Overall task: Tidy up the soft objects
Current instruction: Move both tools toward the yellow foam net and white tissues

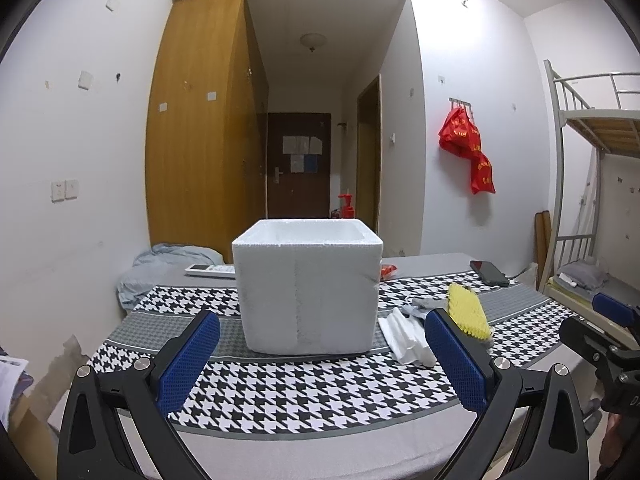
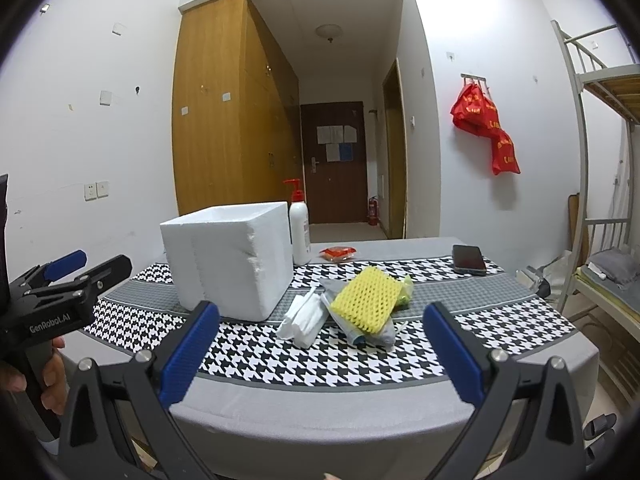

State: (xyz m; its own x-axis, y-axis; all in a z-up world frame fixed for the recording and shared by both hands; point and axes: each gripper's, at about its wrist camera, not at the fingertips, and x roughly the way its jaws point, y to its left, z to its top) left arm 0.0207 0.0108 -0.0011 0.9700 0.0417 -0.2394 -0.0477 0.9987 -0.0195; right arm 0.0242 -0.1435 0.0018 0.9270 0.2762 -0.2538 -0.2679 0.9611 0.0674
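A white foam box [image 1: 308,292] [image 2: 232,264] stands open-topped on the houndstooth-covered table [image 2: 320,404]. To its right lies a pile: a yellow foam net [image 2: 368,296] [image 1: 468,312] on top of a grey bag [image 2: 360,334], with white folded foam sheets [image 2: 304,316] [image 1: 404,336] beside it. My left gripper [image 1: 324,360] [image 2: 88,266] is open and empty, facing the box from the table's front. My right gripper [image 2: 320,356] [image 1: 600,320] is open and empty, facing the pile from a short distance. The box's inside is barely visible.
Behind the box stand a white pump bottle [image 2: 300,232] and a red packet [image 2: 338,253]. A phone [image 2: 468,260] lies at the back right, a remote [image 1: 210,270] and a crumpled blue-grey cloth [image 1: 160,268] at the back left. A bunk bed [image 2: 600,240] is on the right.
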